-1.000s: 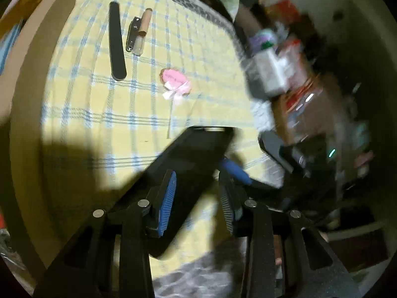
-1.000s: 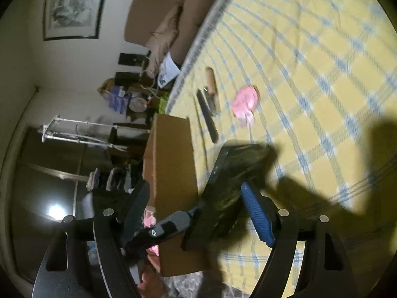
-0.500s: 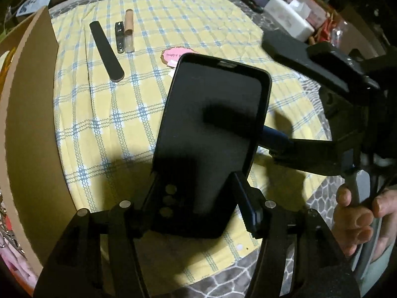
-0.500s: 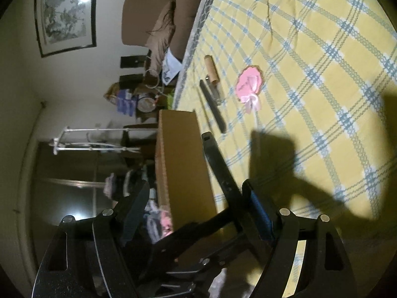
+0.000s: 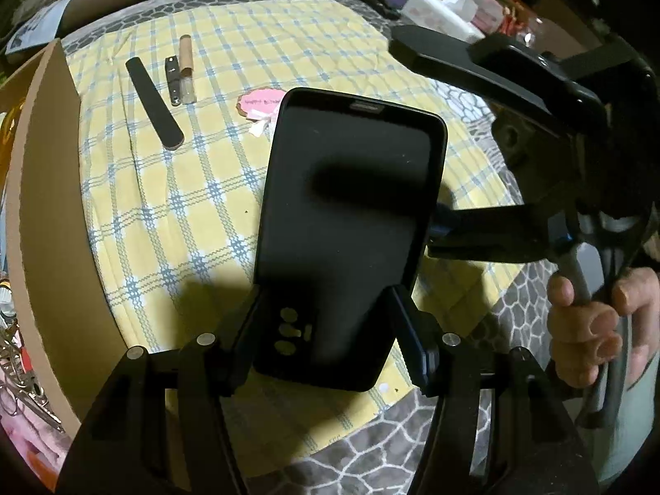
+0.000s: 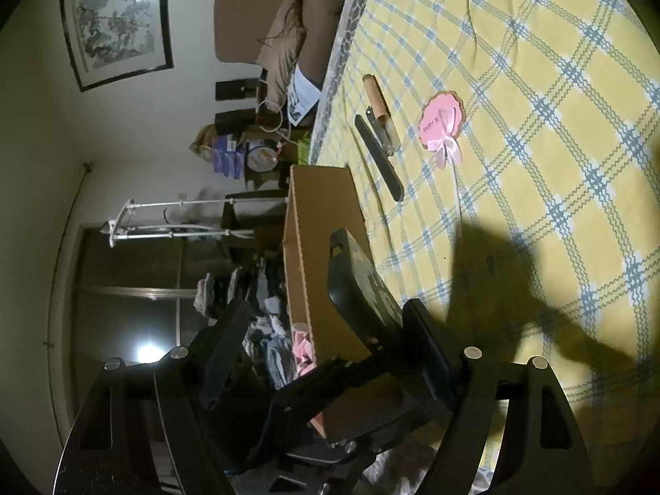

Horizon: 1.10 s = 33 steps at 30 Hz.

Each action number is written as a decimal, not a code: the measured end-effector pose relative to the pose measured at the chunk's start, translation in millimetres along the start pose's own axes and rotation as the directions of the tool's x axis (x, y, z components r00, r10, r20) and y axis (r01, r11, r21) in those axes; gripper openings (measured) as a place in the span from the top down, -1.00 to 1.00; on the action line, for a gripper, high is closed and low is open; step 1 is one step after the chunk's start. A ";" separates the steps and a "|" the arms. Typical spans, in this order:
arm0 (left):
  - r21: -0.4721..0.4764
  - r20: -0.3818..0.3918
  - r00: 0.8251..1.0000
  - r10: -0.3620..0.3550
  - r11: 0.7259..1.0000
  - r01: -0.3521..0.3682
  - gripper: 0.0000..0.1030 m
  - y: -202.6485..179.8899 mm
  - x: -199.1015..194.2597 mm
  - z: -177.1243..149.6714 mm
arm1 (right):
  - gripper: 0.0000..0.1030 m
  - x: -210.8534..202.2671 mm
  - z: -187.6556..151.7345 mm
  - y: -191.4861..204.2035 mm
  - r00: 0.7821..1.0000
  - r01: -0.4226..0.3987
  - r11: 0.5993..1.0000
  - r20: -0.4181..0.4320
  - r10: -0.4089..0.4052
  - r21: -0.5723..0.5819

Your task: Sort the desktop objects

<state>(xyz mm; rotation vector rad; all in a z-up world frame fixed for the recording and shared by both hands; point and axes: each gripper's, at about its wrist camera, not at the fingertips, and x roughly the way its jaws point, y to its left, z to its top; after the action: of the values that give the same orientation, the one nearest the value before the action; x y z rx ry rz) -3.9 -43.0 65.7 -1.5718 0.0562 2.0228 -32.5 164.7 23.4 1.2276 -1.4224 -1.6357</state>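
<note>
A black phone in a dark case (image 5: 350, 214) stands tilted above the yellow checked cloth (image 5: 165, 206). My left gripper (image 5: 328, 301) is shut on its lower end, one finger pressing each long side. My right gripper (image 6: 330, 309) is open and wide. Its lower finger (image 5: 486, 231) lies at the phone's right edge and its upper finger (image 5: 453, 62) stands well off. The right wrist view shows the case's patterned back (image 6: 363, 284). On the cloth lie a black nail file (image 5: 154, 103), a folded clipper (image 5: 173, 80), a small wood-capped bottle (image 5: 186, 68) and a pink card with a bow (image 5: 260, 103).
An open cardboard box (image 5: 41, 206) stands along the cloth's left edge, with clutter inside. A hand (image 5: 585, 321) grips the right gripper's handle at the right. Boxes and packets (image 5: 437, 8) crowd the far right past the table. A sofa (image 6: 264, 20) stands behind.
My left gripper has rolled and drawn back, and the phone has gone from low and slanting to standing up in front of the camera. The right gripper's pad has come off the phone.
</note>
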 end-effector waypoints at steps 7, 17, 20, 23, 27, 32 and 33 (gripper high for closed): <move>0.019 0.058 0.998 0.029 0.999 -0.030 -0.84 -7.6 -12.2 -2.0 | -0.56 -1.6 -0.2 -2.4 0.999 0.049 0.999 -0.021 -0.049 -0.020; 0.245 0.108 0.955 0.275 0.924 -0.294 -0.88 -65.9 27.7 -15.0 | -0.56 -3.5 -5.9 9.5 0.998 0.030 0.998 -0.050 -0.032 -0.048; 0.208 0.098 0.951 0.293 0.929 -0.307 -0.68 -60.9 40.2 -12.2 | -0.56 -1.4 -13.9 18.5 0.997 0.000 0.998 -0.072 -0.005 -0.064; 0.045 0.048 0.990 0.134 0.990 -0.136 0.48 -32.5 39.9 -0.9 | -0.65 -2.1 -17.2 20.9 0.997 -0.007 0.997 -0.075 0.002 -0.071; -0.147 0.043 0.984 -0.175 0.973 0.180 0.67 1.3 33.7 6.3 | -0.66 -7.6 -13.0 19.2 0.996 -0.053 0.997 -0.072 0.048 -0.057; -0.228 0.069 0.938 -0.341 0.910 0.347 0.69 13.7 27.3 11.7 | -0.66 -16.0 -6.7 15.5 0.999 -0.022 0.998 -0.043 0.019 -0.062; -0.237 0.064 0.941 -0.334 0.910 0.339 0.69 16.3 29.8 12.3 | -0.66 -18.8 -4.8 14.0 0.999 -0.003 0.998 -0.032 0.001 -0.067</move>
<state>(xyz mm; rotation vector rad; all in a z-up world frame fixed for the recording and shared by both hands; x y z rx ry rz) -26.4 -40.0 37.6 -1.5773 -0.4616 1.8225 -22.7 176.9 41.5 1.2085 -1.3380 -1.6414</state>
